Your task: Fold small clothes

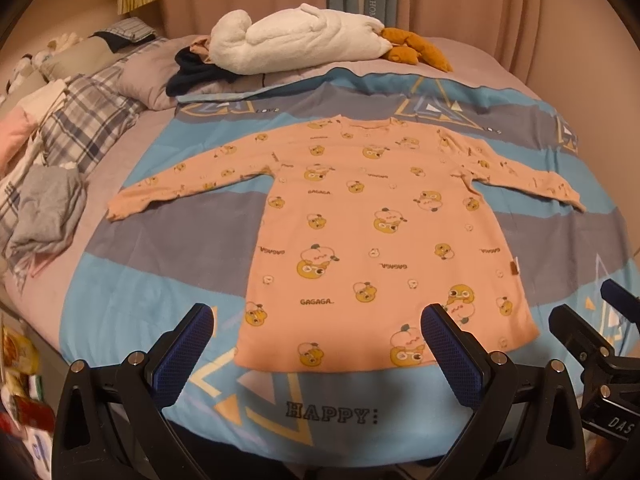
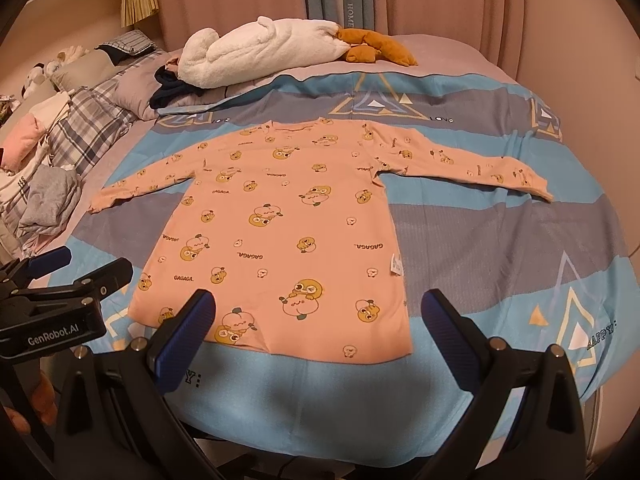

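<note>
A small pink long-sleeved shirt (image 1: 360, 216) with yellow cartoon prints lies flat and spread out on the blue and grey bedspread (image 1: 160, 288), sleeves out to both sides, hem towards me. It also shows in the right wrist view (image 2: 280, 216). My left gripper (image 1: 318, 320) is open and empty, hovering above the hem near its left half. My right gripper (image 2: 320, 312) is open and empty, hovering above the hem near its right half. The right gripper shows at the right edge of the left wrist view (image 1: 592, 320), and the left gripper at the left of the right wrist view (image 2: 72, 276).
A white plush blanket (image 1: 288, 40) and a brown soft toy (image 1: 416, 50) lie at the far end of the bed. Dark clothes (image 1: 196, 70), a plaid pillow (image 1: 88, 120) and a grey garment (image 1: 48, 208) lie on the left. Curtains hang behind.
</note>
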Motion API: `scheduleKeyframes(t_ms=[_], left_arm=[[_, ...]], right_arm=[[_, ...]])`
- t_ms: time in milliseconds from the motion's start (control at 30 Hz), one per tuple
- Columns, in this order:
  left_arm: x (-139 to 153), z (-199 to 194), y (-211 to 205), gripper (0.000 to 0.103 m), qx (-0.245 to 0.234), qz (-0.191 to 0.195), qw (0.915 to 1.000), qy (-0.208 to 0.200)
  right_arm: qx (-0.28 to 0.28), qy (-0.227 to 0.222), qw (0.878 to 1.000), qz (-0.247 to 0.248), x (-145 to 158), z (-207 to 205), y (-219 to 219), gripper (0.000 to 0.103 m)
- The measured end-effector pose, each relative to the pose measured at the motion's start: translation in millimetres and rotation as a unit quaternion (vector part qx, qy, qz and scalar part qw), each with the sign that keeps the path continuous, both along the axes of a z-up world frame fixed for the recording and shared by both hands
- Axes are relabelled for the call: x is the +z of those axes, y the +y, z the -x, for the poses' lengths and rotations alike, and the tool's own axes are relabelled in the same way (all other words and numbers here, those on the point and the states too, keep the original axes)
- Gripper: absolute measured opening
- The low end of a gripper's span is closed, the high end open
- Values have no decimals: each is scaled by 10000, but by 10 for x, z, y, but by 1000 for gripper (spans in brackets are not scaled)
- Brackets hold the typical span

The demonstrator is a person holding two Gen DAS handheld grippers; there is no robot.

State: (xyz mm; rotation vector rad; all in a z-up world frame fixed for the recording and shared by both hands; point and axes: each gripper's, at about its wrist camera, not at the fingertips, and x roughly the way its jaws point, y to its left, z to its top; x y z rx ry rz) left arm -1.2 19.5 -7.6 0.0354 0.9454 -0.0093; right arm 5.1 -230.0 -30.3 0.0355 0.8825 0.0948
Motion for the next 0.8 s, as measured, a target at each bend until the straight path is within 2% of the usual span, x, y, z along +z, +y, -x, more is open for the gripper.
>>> scheduleKeyframes(t_ms=[800], left_arm=[[-44,-11,-18,102,-56,65,9999,53]], right_arm=[[-38,60,10000,9,-65,-5,20,103]])
